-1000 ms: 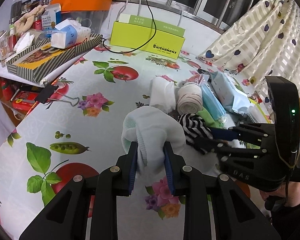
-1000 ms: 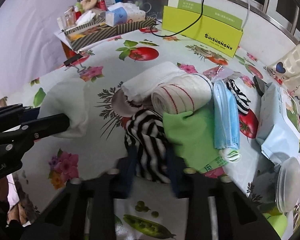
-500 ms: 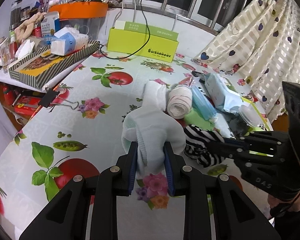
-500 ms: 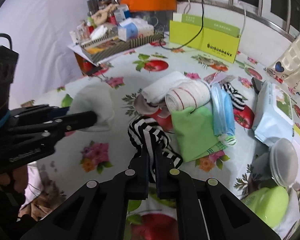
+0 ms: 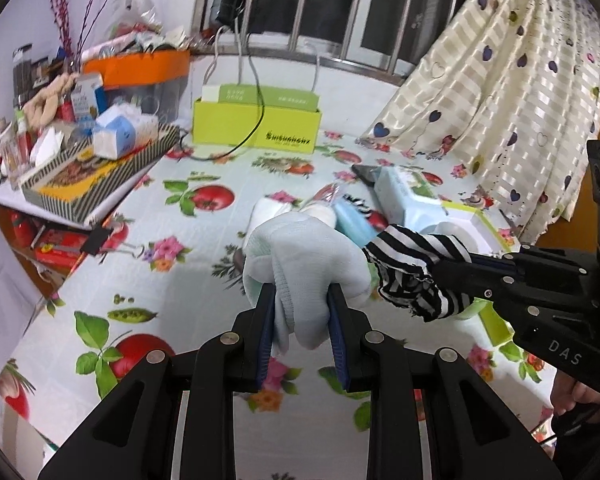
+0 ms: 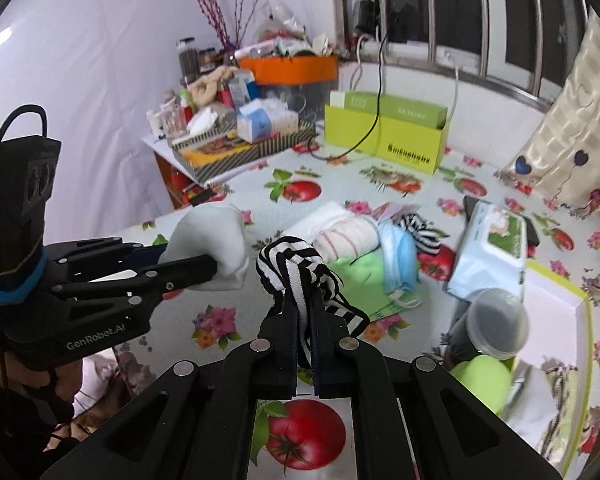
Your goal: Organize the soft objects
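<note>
My left gripper (image 5: pixel 301 308) is shut on a pale white sock bundle (image 5: pixel 304 258), held above the table; it also shows in the right wrist view (image 6: pixel 210 240). My right gripper (image 6: pixel 309 312) is shut on a black-and-white striped sock (image 6: pixel 296 266), lifted off the table, close beside the white bundle (image 5: pixel 414 270). On the table behind lie a rolled white cloth with red stripes (image 6: pixel 348 236), a green cloth (image 6: pixel 358 276), a blue face mask (image 6: pixel 400 256) and another striped sock (image 6: pixel 418 228).
A wet-wipes pack (image 6: pixel 492 248) and a lidded cup (image 6: pixel 496 324) lie right. A lime box (image 5: pixel 256 124) with a black cable stands at the back. A striped tray (image 5: pixel 96 168) with clutter sits left. A binder clip (image 5: pixel 100 240) lies near the left edge.
Both grippers have risen from the table. The right gripper closed on the striped sock, lifted it off the pile and brought it next to the white bundle.
</note>
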Motion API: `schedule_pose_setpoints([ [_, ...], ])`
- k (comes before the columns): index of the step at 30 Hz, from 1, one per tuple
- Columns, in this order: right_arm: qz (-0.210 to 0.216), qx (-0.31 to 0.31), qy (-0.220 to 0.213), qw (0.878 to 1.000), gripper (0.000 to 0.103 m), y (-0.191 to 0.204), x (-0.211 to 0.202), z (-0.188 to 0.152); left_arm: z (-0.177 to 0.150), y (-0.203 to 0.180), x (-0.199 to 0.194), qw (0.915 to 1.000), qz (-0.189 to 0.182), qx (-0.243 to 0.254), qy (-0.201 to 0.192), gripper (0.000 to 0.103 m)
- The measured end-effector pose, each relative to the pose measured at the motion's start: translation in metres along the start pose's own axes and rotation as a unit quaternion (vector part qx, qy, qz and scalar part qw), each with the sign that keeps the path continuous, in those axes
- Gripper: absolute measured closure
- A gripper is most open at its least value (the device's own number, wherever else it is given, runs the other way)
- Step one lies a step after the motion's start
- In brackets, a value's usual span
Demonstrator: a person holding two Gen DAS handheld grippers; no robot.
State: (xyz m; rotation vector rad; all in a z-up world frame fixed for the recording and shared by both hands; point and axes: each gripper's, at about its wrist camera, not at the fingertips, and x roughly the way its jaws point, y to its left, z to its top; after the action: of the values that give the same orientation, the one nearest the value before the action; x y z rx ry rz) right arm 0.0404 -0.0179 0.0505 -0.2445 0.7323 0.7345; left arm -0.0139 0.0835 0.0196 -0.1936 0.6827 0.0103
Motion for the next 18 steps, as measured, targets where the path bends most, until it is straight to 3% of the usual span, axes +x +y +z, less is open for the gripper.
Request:
schedule_pose_setpoints([
  [18,-0.03,0.005,-0.034,0.999,0.098,-0.016,-0.042,0.0,0.015,-0.045,-0.01,0.9985,-0.021,0.045,-0.024,0.077],
])
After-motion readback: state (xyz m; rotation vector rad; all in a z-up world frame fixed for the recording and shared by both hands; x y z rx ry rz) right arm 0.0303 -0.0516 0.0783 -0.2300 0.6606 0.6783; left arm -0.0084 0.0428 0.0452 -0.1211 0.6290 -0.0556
